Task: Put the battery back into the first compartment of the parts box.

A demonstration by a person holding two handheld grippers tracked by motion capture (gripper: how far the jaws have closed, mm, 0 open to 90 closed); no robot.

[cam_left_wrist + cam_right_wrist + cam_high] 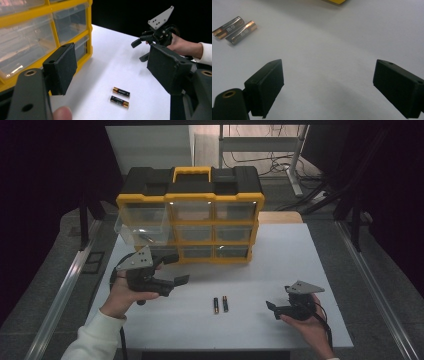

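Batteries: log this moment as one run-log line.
left gripper open, near organizer | right gripper open, empty | two batteries side by side on table, untouched | top-left drawer pulled out

This looks like a lab or workshop recording bay. A white bench (pixel 280 270) stands between metal rails (pixel 60 290), closed in by dark curtains (pixel 45 180), with a yellow-and-black parts organiser (pixel 190 215) of clear drawers at its far edge. Behind that, loose cables (pixel 280 167) lie on the floor under a metal-framed desk (pixel 260 142).
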